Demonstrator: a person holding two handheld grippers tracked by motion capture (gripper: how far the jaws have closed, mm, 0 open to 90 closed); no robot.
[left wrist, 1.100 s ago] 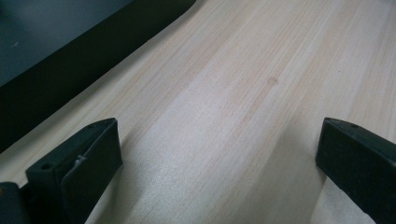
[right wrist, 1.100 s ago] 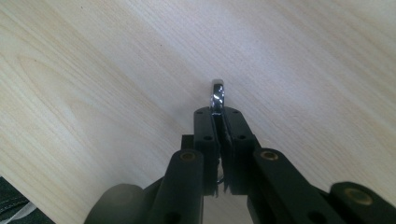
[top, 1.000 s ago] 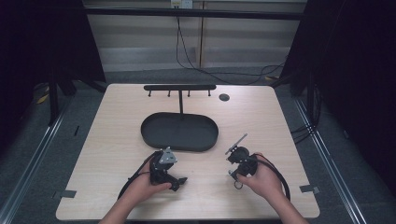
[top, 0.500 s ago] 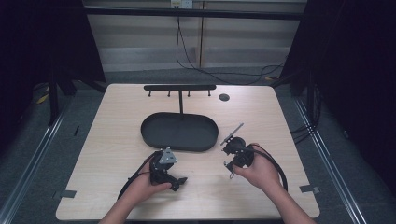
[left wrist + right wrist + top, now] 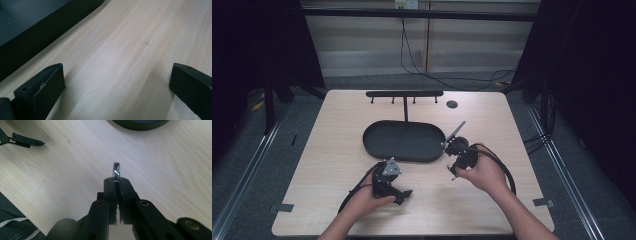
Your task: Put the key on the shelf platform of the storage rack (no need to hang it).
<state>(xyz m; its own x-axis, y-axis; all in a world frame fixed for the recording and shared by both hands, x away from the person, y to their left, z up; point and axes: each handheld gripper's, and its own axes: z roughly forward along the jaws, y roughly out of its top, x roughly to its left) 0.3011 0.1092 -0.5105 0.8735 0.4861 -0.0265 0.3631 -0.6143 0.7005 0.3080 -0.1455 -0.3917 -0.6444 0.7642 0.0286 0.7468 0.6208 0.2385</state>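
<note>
Shiny metal ring point(image 5: 116, 171) sits clamped in the right gripper point(image 5: 116, 180), lifted clear near the tray's point(image 5: 377, 146) right edge for carrying, while the left gripper point(image 5: 116, 82) rests released.

dim room | table point(image 5: 337, 165) evenly lit | soft shadows | near claws blurred

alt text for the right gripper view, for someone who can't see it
The right gripper has its two black jaws shut on a small shiny metal ring, held on edge above the pale wooden table. The dark tray curves in at the top edge, and the left gripper lies at upper left.
</note>
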